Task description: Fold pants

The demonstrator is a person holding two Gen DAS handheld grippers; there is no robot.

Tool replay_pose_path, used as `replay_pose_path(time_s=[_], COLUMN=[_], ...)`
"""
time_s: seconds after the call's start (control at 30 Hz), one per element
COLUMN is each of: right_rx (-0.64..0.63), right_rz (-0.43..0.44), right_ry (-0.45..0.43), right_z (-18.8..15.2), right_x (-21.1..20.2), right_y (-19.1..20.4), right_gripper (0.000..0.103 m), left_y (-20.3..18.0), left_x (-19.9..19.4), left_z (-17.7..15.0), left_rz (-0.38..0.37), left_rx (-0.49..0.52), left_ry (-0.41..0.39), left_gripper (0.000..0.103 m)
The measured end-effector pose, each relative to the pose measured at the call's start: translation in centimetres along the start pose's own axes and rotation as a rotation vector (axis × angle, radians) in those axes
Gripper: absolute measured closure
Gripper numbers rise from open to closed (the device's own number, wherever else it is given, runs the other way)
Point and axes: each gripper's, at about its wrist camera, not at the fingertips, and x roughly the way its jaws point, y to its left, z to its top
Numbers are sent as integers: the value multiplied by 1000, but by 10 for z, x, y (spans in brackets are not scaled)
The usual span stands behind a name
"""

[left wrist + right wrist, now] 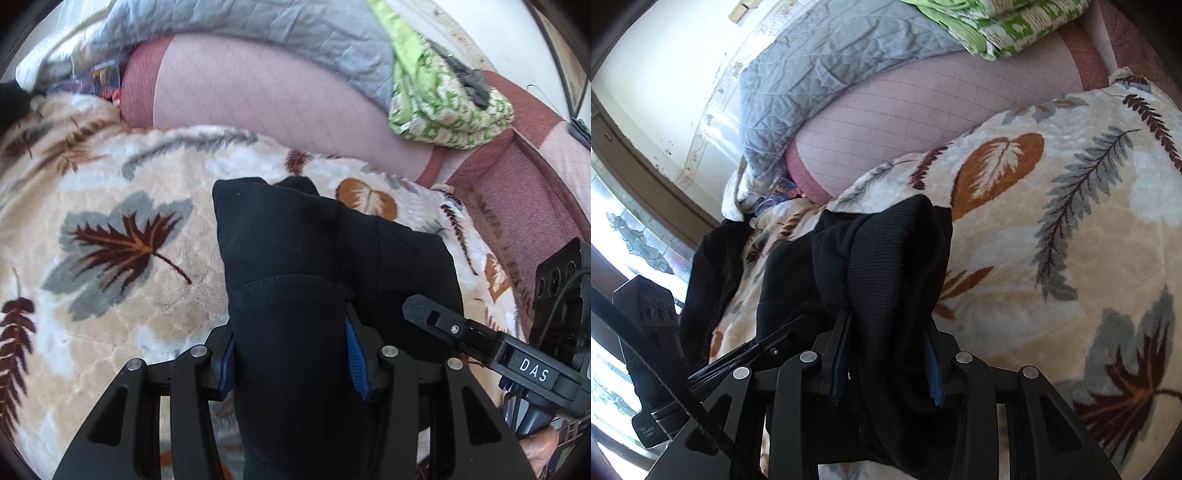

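Observation:
The black pants (314, 251) lie bunched on a leaf-patterned blanket (110, 229). My left gripper (290, 354) is shut on a thick fold of the pants, its blue pads (356, 354) pressing both sides. My right gripper (886, 354) is shut on the pants' ribbed waistband (897, 251), which drapes over its fingers. The right gripper also shows in the left wrist view (461, 332), close beside the pants at the right. The left gripper's body shows in the right wrist view (653, 332) at the left.
A pink quilted mattress (258, 96) lies beyond the blanket, with a grey quilt (258, 33) and a green patterned cloth (443, 99) on it. Another dark garment (713, 266) lies at the blanket's left edge. A window (628, 229) is at the left.

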Motion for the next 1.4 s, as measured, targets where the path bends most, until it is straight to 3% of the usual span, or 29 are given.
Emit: replay_pose_path(time_s=[0.17, 0.27, 0.33, 0.4, 0.5, 0.6, 0.7, 0.8, 0.97, 1.07, 1.13, 1.23, 1.4], right_rx=[31, 45, 53, 67, 116, 84, 36, -22, 10, 71, 124, 151, 102], right_rz=[-23, -33, -51, -92, -65, -104, -138, -98, 110, 112, 109, 122, 23], right_ry=[21, 28, 38, 60, 50, -16, -113, -173, -54, 32, 51, 44, -1], right_z=[3, 4, 4, 3, 2, 6, 9, 10, 1, -6, -8, -4, -8], right_x=[21, 29, 33, 39, 35, 17, -6, -23, -6, 16, 25, 22, 4], right_y=[-17, -25, -31, -41, -49, -40, -29, -12, -2, -14, -27, -32, -24], right_gripper=[66, 65, 48, 35, 33, 33, 33, 34, 34, 34, 35, 35, 33], left_y=[10, 14, 17, 18, 20, 24, 27, 21, 4, 3, 5, 8, 3], left_x=[16, 23, 24, 21, 1, -26, -43, -42, -12, 6, 9, 6, -20], left_z=[-2, -3, -3, -3, 0, 2, 1, -7, -27, -38, -40, -40, -47], left_rz=[13, 38, 66, 72, 70, 93, 71, 48, 79, 81, 83, 79, 106], left_rx=[-19, -26, -33, -41, -57, -82, -97, -69, 8, 0, -17, -39, -44], left_ry=[22, 28, 23, 26, 5, -66, -105, -79, 15, 54, 52, 57, 30], left_gripper=[55, 44, 35, 32, 32, 32, 32, 32, 32, 31, 25, 22, 22])
